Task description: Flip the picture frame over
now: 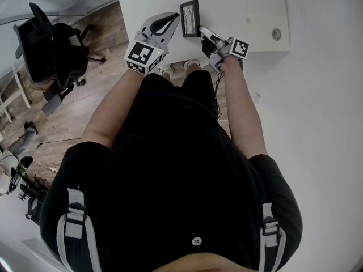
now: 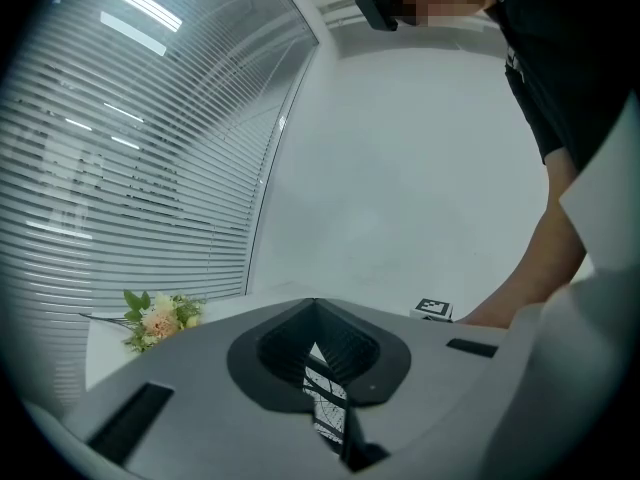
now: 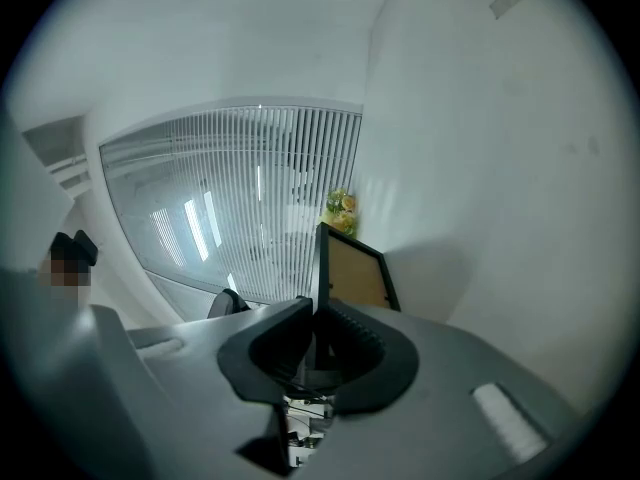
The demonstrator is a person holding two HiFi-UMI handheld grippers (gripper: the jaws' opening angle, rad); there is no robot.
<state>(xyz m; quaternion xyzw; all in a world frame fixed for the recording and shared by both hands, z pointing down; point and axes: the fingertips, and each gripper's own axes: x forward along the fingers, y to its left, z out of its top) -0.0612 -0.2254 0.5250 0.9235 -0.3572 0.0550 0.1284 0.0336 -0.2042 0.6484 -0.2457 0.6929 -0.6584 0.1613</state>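
the picture frame (image 1: 190,18) is over the near edge of the white table (image 1: 244,7), its long axis running away from the person, one short end toward them and the other toward the far side. it is tipped rather than flat: in the head view its printed front, a pattern of bare branches, faces up and toward the left gripper (image 1: 174,18), while the right gripper view shows its brown back (image 3: 355,268) to the right of the thin black edge. whether its left long edge rests on the table i cannot tell. the right gripper (image 1: 204,34) pinches the frame at its near right corner, the black edge standing up between its two ribbed pads. the left gripper's jaws are pressed together at the tips, holding nothing, just beside the frame's left long edge. a small bunch of flowers (image 2: 158,318) lies farther back on the table.
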